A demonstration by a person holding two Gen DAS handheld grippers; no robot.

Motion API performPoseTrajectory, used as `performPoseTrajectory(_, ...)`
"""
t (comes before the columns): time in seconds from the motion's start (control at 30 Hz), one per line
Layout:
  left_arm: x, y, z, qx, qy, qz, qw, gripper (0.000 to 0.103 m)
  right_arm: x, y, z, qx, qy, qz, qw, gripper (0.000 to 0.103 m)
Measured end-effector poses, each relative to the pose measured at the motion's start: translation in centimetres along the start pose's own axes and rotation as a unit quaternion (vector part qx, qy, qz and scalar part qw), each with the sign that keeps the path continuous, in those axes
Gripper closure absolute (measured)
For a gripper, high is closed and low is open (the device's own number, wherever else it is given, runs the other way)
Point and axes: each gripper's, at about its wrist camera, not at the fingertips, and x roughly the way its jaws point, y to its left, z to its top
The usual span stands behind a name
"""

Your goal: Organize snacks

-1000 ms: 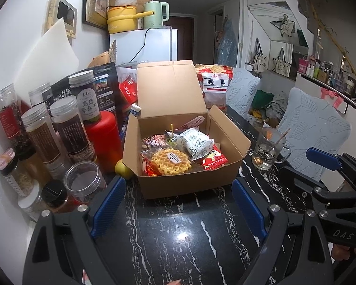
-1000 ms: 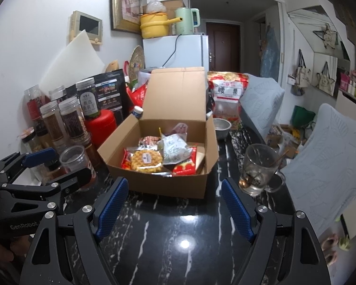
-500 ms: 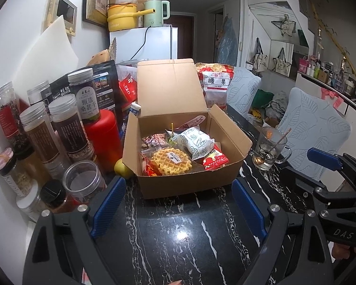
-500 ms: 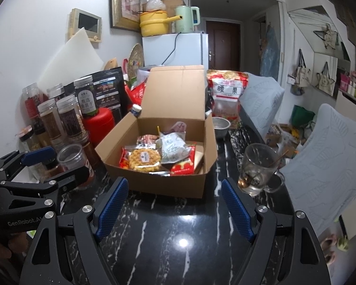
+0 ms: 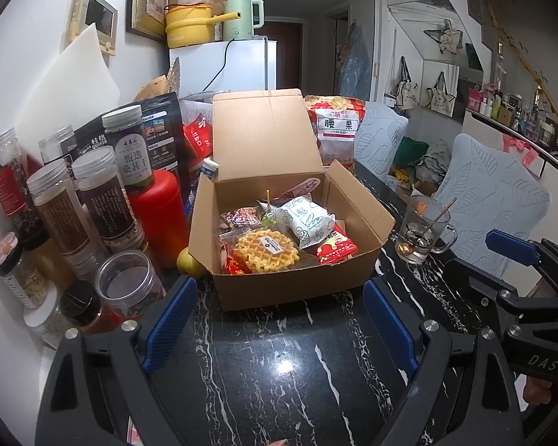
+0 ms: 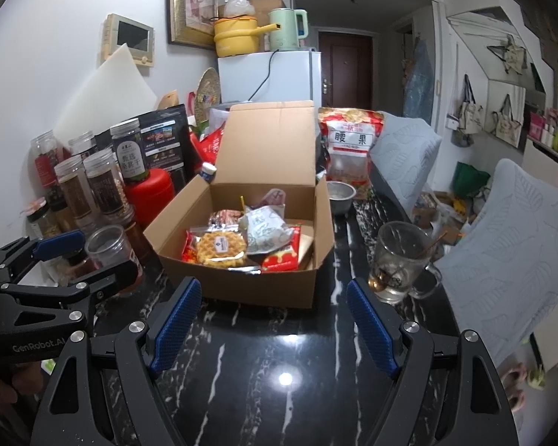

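A brown cardboard box (image 5: 294, 290) (image 6: 241, 290) with its lid up stands on the black marbled table. Inside lie several wrapped snacks: a round waffle (image 5: 266, 251) (image 6: 221, 247), a white packet (image 5: 310, 221) (image 6: 266, 230) and a red packet (image 5: 336, 249) (image 6: 281, 258). My left gripper (image 5: 279, 297) is open, just short of the box's front wall, nothing between its blue pads. My right gripper (image 6: 271, 299) is also open and empty before the same box. Each wrist view catches the other gripper at its edge.
Several lidded jars (image 5: 104, 200) (image 6: 100, 189), a red canister (image 5: 156, 215) and a black pouch crowd the left. A glass mug (image 5: 420, 230) (image 6: 401, 260) with a stick stands right of the box. A cashew bag (image 5: 336, 130), a metal bowl (image 6: 340, 191) and cushioned chairs lie behind.
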Motion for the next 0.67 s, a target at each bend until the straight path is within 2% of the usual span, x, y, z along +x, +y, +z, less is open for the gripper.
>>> performPoseTrajectory(0.67,1.0,-0.1,-0.2,0.009,0.010,0.007,0.9999,0.011,0.9,-0.7,-0.4,0.014,0.013,-0.006,1.000,0.021)
